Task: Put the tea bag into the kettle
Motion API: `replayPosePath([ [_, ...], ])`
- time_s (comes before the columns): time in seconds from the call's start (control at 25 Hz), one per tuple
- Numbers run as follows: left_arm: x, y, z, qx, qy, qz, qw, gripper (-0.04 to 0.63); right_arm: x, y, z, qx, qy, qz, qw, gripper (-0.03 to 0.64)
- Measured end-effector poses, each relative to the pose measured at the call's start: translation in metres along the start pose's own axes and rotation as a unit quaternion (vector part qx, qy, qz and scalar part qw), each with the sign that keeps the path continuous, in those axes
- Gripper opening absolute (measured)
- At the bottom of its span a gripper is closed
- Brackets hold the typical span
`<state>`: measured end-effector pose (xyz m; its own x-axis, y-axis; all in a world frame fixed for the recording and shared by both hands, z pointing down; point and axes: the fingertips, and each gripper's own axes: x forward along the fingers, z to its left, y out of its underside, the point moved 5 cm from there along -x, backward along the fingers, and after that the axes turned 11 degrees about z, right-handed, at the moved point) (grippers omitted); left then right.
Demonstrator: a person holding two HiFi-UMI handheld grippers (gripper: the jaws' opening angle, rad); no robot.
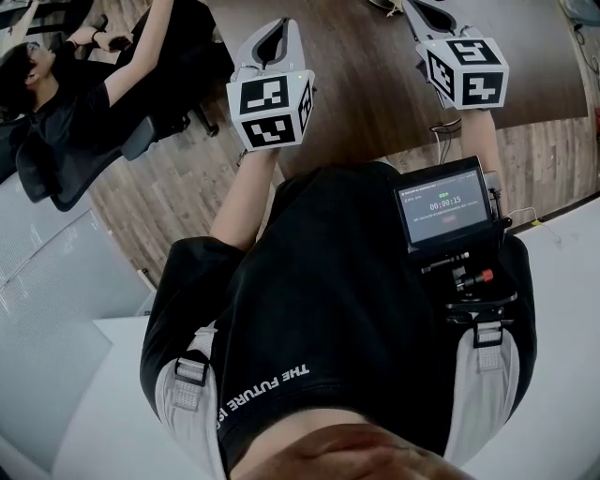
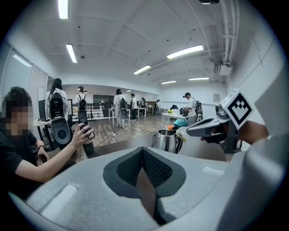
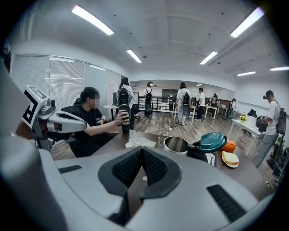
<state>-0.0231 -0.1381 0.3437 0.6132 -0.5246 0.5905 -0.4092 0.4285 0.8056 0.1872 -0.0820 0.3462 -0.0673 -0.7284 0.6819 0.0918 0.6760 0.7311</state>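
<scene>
The steel kettle (image 3: 177, 144) stands open on the brown table (image 3: 113, 143), its teal lid (image 3: 213, 140) tipped up at its right. In the left gripper view the kettle (image 2: 165, 140) shows past the jaws. A crumpled white packet (image 3: 140, 143), maybe the tea bag, lies just left of the kettle. A tiny white scrap (image 3: 143, 178) shows behind my jaws. My left gripper (image 2: 142, 151) and right gripper (image 3: 142, 151) are both shut and empty, held up short of the table. In the head view the left gripper (image 1: 274, 42) and right gripper (image 1: 427, 11) are raised side by side.
A seated person (image 3: 88, 118) across the table holds a black bottle (image 3: 125, 118). A slice of bread (image 3: 230, 158) and an orange thing (image 3: 230, 145) lie right of the kettle. A small screen (image 1: 442, 204) hangs on my chest. Several people stand far back.
</scene>
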Motion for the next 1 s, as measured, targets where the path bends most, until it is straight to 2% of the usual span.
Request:
replayPosePath([
  [0.68, -0.007, 0.0, 0.005, -0.015, -0.013, -0.003, 0.9998, 0.005, -0.011, -0.028, -0.021, -0.011, 0.012, -0.022, 1.0, 0.008],
  [1.0, -0.002, 0.007, -0.004, -0.012, -0.017, 0.0, 0.9998, 0.005, -0.026, -0.057, -0.061, -0.017, 0.036, -0.058, 0.998, 0.008],
])
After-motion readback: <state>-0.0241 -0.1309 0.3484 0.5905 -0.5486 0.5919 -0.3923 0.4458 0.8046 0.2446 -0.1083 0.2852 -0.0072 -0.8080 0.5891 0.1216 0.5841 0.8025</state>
